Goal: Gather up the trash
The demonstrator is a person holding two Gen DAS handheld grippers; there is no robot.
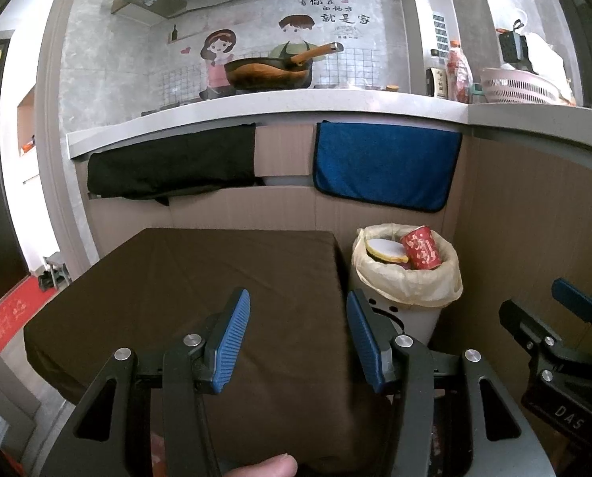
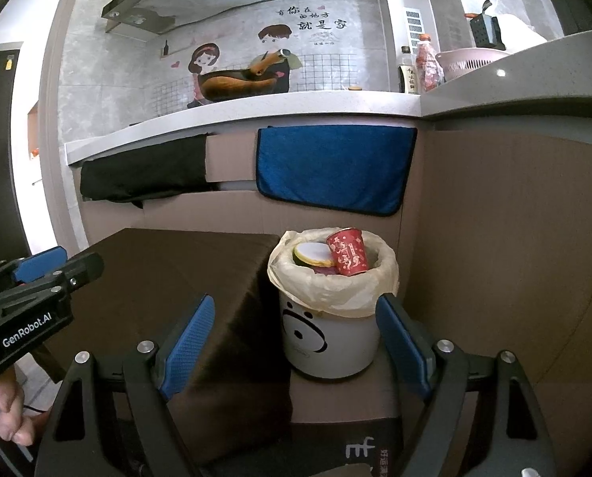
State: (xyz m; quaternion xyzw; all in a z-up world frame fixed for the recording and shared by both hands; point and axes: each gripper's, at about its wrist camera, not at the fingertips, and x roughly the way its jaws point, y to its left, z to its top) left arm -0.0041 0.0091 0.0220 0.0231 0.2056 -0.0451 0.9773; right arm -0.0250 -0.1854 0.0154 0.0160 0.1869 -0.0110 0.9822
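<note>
Right wrist view: brown-draped table flanks lined trash bin below blue towel.

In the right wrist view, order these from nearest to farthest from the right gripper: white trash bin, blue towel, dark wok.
From the right gripper:
1. White trash bin, just ahead between the fingers.
2. Blue towel, hanging below the counter edge.
3. Dark wok, on the counter, upper left.

1. A cloth-covered table sits in front of the kitchen counter.
2. Just right of the table stands a lined bin — a cup and a lidded container rest inside it, side by side.
3. Behind the table and bin, two towels hang below the counter edge.
4. On the counter — a wok at the back, a basket to the right.
</note>
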